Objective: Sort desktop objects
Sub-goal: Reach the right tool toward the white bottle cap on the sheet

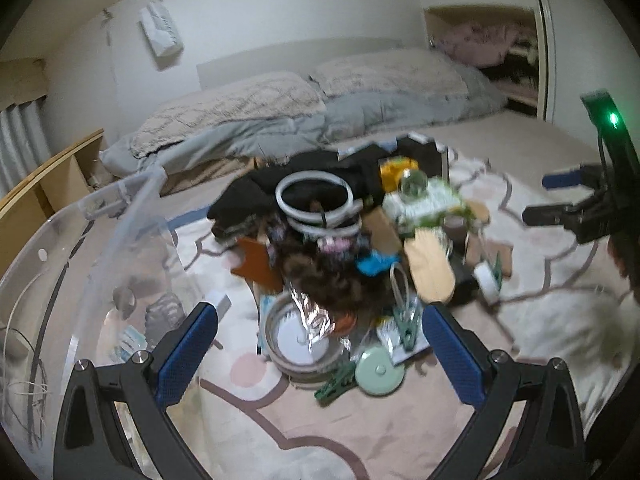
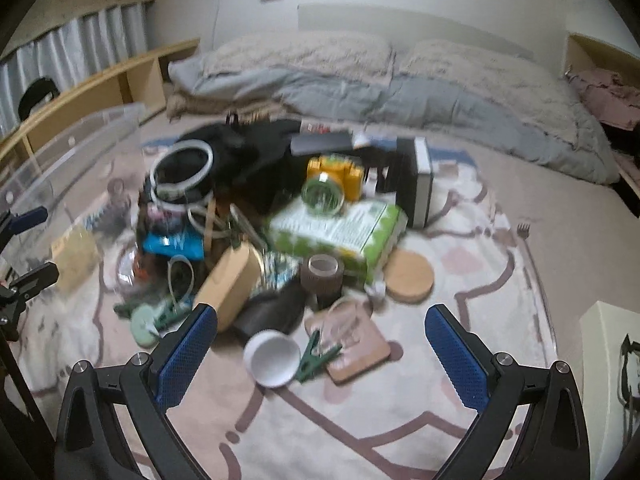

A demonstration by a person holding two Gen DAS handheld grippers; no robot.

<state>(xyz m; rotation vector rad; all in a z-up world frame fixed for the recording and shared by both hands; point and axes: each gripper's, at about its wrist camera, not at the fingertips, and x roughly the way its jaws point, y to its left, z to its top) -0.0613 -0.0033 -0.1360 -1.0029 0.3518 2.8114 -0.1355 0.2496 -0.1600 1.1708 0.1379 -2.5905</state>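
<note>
A pile of mixed objects lies on a pink patterned rug (image 2: 360,432). In the left wrist view my left gripper (image 1: 320,344) is open over a round tin (image 1: 296,344), crinkled foil (image 1: 310,312) and a mint-green round case (image 1: 379,372). Coiled white tubing (image 1: 316,200) tops the pile. In the right wrist view my right gripper (image 2: 320,344) is open above a white cup (image 2: 273,358) and a green clothes peg (image 2: 318,356). Beyond them sit a tape roll (image 2: 323,274), a green-and-white box (image 2: 340,232) and a yellow toy camera (image 2: 336,174).
A clear plastic bin (image 1: 100,248) stands at the left of the pile with small items inside. A round wooden coaster (image 2: 410,276) and a square board (image 2: 352,340) lie on the rug. Bedding (image 2: 360,80) runs along the back, with a wooden shelf (image 2: 120,80) at the left.
</note>
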